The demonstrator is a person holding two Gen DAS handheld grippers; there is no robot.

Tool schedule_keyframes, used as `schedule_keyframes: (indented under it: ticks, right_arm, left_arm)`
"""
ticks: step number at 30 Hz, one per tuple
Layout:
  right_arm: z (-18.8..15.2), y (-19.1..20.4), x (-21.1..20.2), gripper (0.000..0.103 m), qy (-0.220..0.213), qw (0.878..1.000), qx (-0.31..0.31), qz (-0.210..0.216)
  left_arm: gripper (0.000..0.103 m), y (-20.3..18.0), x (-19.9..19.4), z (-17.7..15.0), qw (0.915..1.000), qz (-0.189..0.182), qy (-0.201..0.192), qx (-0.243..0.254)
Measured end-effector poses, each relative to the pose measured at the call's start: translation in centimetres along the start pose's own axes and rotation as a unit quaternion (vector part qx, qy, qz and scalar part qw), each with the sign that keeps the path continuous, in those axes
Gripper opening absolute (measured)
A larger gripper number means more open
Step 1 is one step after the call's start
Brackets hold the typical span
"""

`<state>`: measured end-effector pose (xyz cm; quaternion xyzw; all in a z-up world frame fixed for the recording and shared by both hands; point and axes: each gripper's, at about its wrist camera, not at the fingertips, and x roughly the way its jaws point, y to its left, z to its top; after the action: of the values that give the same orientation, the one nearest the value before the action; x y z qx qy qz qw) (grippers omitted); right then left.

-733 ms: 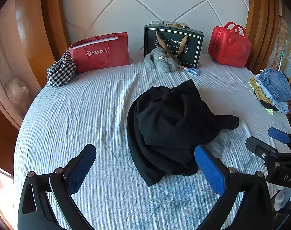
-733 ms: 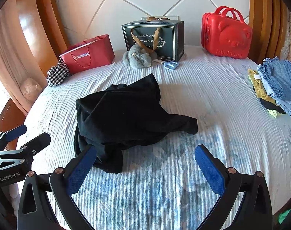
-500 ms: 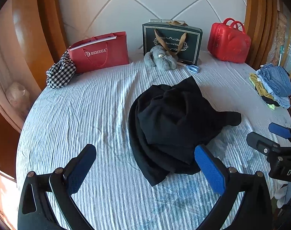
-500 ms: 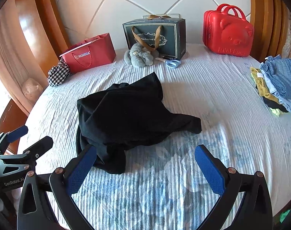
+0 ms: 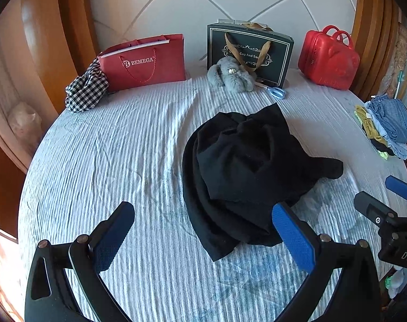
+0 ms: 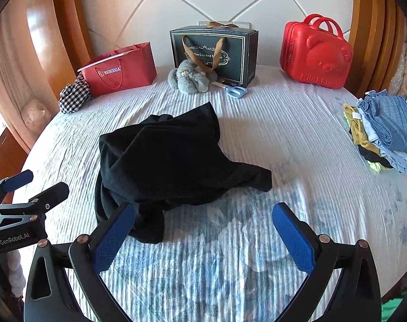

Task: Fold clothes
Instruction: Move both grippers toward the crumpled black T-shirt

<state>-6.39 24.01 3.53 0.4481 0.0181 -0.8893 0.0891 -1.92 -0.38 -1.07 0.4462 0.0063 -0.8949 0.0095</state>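
Note:
A crumpled black garment (image 5: 246, 171) (image 6: 166, 161) lies heaped in the middle of the round bed, one sleeve trailing to the right. My left gripper (image 5: 203, 236) hovers over the bed's near edge, wide open and holding nothing; its right finger overlaps the garment's near hem in the left wrist view. My right gripper (image 6: 203, 236) is also wide open and holding nothing, with its left finger in front of the garment's lower left fold. Each gripper shows at the edge of the other's view: the right gripper (image 5: 385, 204) and the left gripper (image 6: 34, 187).
A striped white bedsheet (image 5: 96, 161) covers the bed. Along the headboard stand a red paper bag (image 5: 147, 61), a black gift bag (image 5: 249, 51) and a red case (image 5: 329, 56). A grey plush (image 5: 230, 75), scissors (image 5: 277, 91), a checked cloth (image 5: 87, 88) and folded clothes (image 6: 383, 131) lie around.
Both views have shifted slightly: the garment sits a little higher in the left wrist view and a little lower in the right wrist view. Both grippers stayed open.

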Motion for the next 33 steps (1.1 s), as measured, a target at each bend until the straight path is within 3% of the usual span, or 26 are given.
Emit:
schedule_keyframes:
  ticks: [33]
  right_arm:
    - [2.1,-0.3,4.9,0.103,0.030,1.000,0.005,0.000]
  left_arm:
    - [0.103,1.4,5.3,2.3,0.9992,-0.015,0.036,-0.006]
